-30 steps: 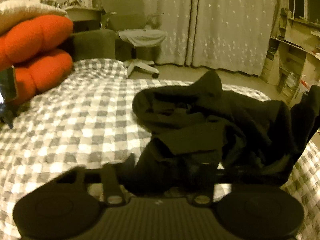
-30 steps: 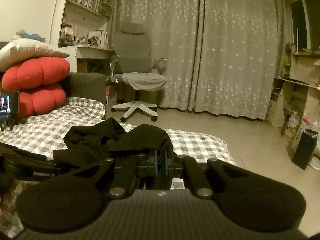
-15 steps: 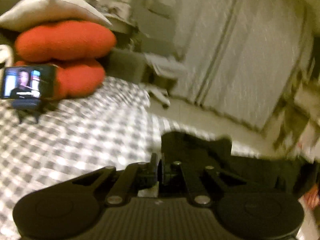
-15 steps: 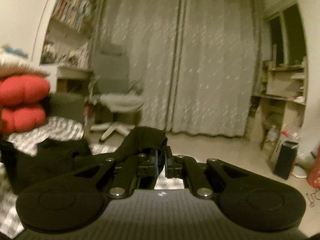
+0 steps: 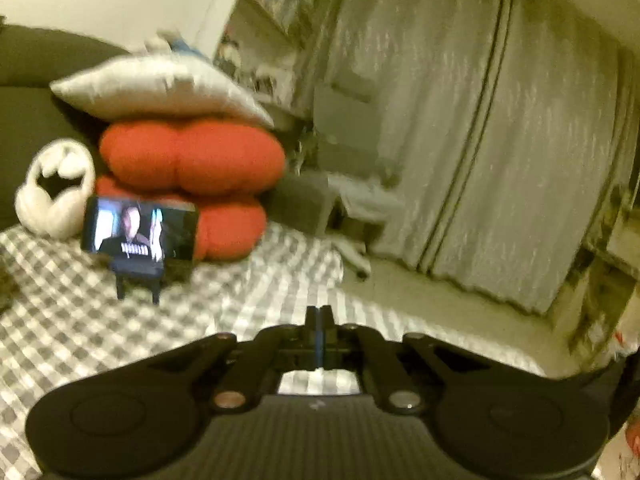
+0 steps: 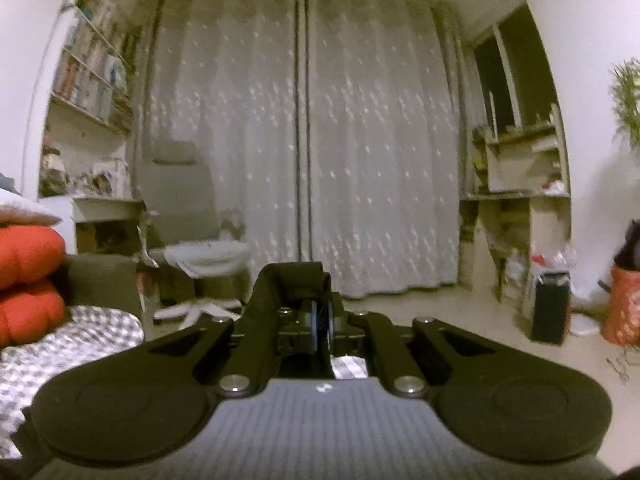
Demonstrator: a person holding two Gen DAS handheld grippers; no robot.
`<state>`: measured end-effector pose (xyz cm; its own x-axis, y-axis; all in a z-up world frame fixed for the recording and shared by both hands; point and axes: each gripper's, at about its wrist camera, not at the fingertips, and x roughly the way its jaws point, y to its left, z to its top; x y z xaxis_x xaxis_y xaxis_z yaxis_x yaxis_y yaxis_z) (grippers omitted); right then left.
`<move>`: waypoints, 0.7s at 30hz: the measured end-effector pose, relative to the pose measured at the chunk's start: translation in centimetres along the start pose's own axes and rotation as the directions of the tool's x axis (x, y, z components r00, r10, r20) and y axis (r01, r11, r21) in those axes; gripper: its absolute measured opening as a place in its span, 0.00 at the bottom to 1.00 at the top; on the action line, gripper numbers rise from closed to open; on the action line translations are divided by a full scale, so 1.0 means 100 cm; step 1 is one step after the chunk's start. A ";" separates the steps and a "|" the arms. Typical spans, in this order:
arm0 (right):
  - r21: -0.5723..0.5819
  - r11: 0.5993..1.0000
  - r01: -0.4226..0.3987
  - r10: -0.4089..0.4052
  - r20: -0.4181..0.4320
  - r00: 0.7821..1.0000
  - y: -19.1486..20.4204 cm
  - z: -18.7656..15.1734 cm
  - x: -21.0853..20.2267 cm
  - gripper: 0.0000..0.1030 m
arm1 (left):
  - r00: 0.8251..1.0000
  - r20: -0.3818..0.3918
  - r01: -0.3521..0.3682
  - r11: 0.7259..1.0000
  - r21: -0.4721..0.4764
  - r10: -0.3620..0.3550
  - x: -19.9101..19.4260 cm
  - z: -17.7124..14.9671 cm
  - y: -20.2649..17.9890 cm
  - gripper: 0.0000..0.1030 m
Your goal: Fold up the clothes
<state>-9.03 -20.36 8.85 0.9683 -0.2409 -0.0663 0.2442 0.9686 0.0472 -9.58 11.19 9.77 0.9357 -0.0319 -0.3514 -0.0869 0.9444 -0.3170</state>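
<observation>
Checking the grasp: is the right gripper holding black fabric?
Yes, the right gripper is shut on a fold of the black garment.

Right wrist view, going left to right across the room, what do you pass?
Red cushions → bookshelf → office chair → curtains → wooden shelving → black bin → red bag.
</observation>
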 end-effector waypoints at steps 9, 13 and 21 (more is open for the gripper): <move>0.222 0.966 0.136 -0.109 -0.128 0.986 -0.029 -0.003 0.018 0.06 | 0.991 -0.132 0.017 0.998 0.060 -0.009 0.027 -0.014 0.004 0.08; 0.242 0.959 0.147 -0.116 -0.136 0.984 -0.025 -0.002 0.019 0.06 | 0.987 -0.154 0.067 0.993 0.102 -0.051 0.029 -0.020 -0.011 0.60; 0.153 0.987 0.052 -0.055 0.016 0.998 -0.005 0.007 -0.002 0.06 | 0.964 -0.208 0.206 0.962 0.181 -0.167 0.056 -0.033 -0.050 0.80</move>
<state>-9.34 -20.83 9.57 0.9540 -0.2952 -0.0528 0.2998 0.9337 0.1956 -5.00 5.20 6.48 0.8453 -0.2562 -0.4688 0.1707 0.9610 -0.2174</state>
